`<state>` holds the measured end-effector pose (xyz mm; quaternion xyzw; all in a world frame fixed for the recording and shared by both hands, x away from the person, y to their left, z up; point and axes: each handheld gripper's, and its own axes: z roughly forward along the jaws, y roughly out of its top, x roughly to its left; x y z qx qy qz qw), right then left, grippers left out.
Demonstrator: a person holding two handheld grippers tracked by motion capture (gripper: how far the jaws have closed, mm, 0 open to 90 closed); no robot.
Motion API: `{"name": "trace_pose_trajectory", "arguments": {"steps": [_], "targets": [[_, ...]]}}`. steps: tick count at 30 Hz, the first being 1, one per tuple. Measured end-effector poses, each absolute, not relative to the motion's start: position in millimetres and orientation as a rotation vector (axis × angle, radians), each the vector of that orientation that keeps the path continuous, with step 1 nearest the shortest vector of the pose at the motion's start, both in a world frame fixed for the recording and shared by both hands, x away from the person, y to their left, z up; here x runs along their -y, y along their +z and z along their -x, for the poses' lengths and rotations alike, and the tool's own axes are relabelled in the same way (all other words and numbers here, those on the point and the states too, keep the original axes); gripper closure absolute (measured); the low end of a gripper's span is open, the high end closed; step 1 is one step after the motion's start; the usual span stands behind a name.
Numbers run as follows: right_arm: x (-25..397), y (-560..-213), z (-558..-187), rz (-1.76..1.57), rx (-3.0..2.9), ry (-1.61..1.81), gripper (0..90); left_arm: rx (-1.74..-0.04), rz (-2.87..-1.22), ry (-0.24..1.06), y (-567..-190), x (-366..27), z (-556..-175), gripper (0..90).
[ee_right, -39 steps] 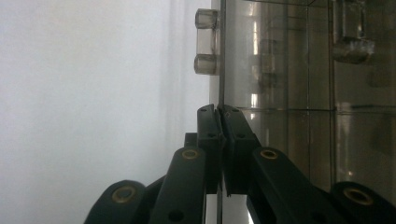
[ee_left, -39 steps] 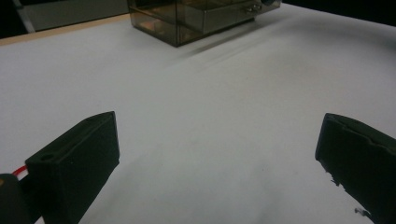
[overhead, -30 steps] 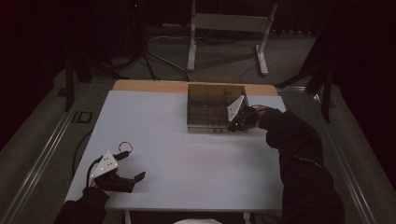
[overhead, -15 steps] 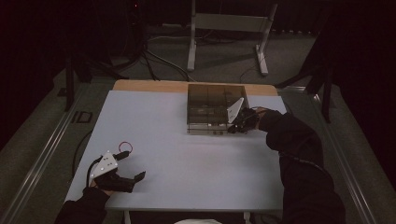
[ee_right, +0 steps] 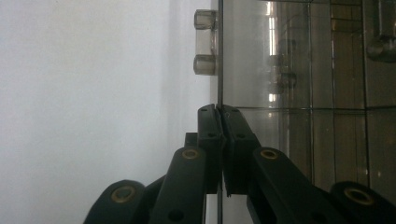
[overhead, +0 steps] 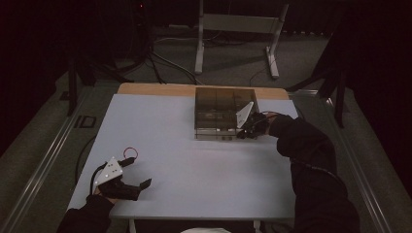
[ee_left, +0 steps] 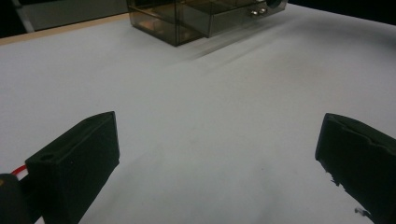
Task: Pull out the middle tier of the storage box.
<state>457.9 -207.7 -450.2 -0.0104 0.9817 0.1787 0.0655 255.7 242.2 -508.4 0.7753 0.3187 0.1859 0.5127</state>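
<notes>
The drawer box [ee_right: 299, 93] front edge is clamped by the right gripper [ee_right: 218, 112]; left gripper [ee_left: 219, 154] rests apart.

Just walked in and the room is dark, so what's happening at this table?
A person works at a white table with a hand-held gripper in each hand. The right hand-held gripper has its jaws pressed together at the front edge of a smoky transparent drawer box, near a clear knob; whether it pinches anything is unclear. The left hand-held gripper rests open near the table's near left corner, holding nothing.
</notes>
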Motion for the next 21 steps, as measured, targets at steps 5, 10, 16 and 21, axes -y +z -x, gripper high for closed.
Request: {"name": "trace_pose_trajectory", "arguments": {"steps": [5,10,16,21], "targets": [[209,-444,-458,-0.005,-2.941,0.559,83.8,-0.769,-1.864,0.447,-508,-243,-256,1.2],[212,-429,-454,-0.051,-2.892,0.651,80.3,-0.768,-1.869,0.444,-509,-242,-256,1.2],[213,-421,-449,-0.109,-2.853,0.717,76.1,-0.770,-1.864,0.447,-508,-243,-256,1.2],[217,-418,-444,-0.223,-2.826,0.797,68.1,-0.771,-1.865,0.444,-509,-243,-256,1.2]]}}
